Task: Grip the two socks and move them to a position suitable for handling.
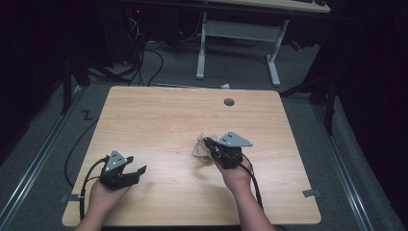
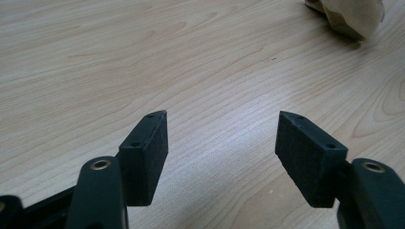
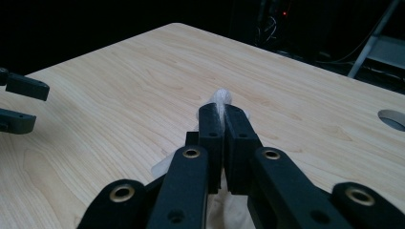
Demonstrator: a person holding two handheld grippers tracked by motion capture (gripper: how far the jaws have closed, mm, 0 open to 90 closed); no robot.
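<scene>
Left hand (image 1: 103,195) near the front left, holding the left gripper (image 1: 136,164) low with jaws spread wide apart, pointing right and far. Right hand (image 1: 235,176) right of centre, right gripper (image 1: 204,143) aimed far-left, jaws pressed together on a crumpled plastic wrapper (image 1: 200,149).

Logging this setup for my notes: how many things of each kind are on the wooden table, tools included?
Handheld tools: 2, the left tool open, the right tool shut on the bag
Crumpled clear plastic bag: 1
Total: 3
</scene>
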